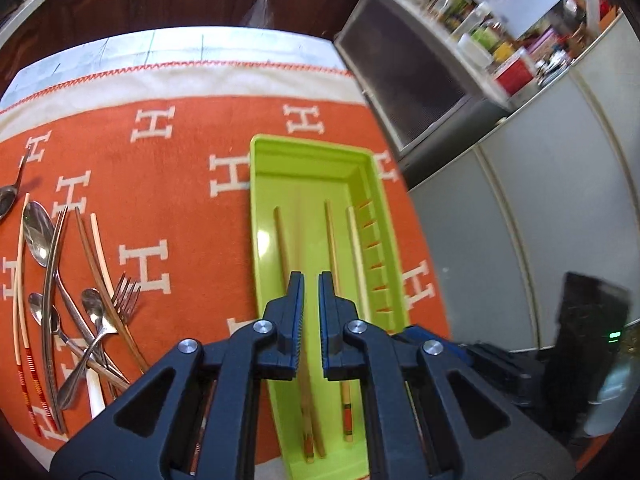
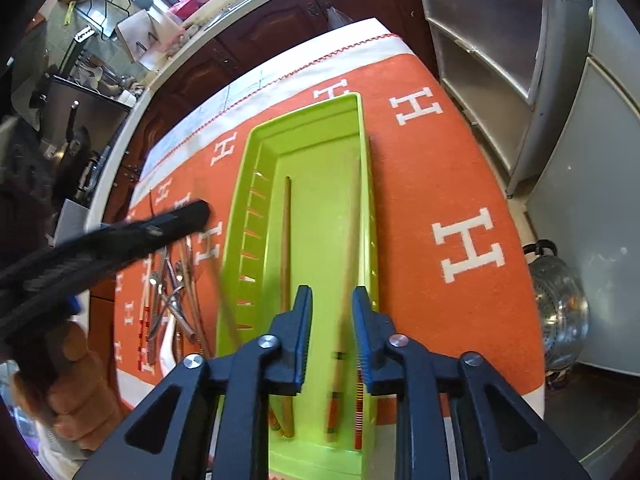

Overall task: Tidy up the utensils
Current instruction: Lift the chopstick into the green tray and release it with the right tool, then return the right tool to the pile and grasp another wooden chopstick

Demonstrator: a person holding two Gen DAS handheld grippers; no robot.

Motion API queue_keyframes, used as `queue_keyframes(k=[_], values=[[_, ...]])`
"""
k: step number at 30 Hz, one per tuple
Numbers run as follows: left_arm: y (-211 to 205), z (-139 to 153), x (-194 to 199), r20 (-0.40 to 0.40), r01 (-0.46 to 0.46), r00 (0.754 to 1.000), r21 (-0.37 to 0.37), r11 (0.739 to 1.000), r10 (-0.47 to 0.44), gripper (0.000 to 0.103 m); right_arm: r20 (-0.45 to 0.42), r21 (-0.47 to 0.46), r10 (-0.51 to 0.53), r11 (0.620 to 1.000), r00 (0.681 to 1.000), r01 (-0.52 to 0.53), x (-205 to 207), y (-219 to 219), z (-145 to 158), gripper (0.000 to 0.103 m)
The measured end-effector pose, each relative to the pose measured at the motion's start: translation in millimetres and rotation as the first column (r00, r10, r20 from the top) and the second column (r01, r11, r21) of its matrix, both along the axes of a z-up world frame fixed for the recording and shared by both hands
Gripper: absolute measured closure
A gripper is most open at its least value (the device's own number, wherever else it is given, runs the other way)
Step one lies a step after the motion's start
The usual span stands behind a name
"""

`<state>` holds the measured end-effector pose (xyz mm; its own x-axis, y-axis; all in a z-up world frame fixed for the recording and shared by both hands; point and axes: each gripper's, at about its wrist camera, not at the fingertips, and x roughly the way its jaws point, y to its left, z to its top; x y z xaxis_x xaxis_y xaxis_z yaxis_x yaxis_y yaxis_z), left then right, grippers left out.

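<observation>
From the left wrist, we see our left gripper (image 1: 309, 280) above the green tray (image 1: 264, 184), jaws nearly closed and holding nothing; chopsticks (image 1: 331, 236) lie inside, and a pile of cutlery (image 1: 76, 300) rests on the orange cloth (image 1: 184, 152) to the left.

From the right wrist, our right gripper (image 2: 332, 294) hovers over the tray (image 2: 362, 184), jaws narrowly parted and empty, chopsticks (image 2: 285, 240) below.
</observation>
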<state>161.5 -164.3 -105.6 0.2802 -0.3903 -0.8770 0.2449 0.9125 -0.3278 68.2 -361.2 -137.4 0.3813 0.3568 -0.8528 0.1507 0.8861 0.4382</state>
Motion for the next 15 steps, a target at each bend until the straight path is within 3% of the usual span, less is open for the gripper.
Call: queue_keyframes(k=[8,15], values=[[-1,-10,-14,0.021,0.029,0.999,0.105,0.994,-0.031,0.099,0.048,-0.062,-0.012,0.998,0.999,0.015,-3,5,10,0.081],[11,-5,-33,0.019,0.027,0.999,0.13,0.991,-0.03,0.099,0.04,-0.069,-0.024,0.997,0.999,0.027,-5,2,7,0.081]])
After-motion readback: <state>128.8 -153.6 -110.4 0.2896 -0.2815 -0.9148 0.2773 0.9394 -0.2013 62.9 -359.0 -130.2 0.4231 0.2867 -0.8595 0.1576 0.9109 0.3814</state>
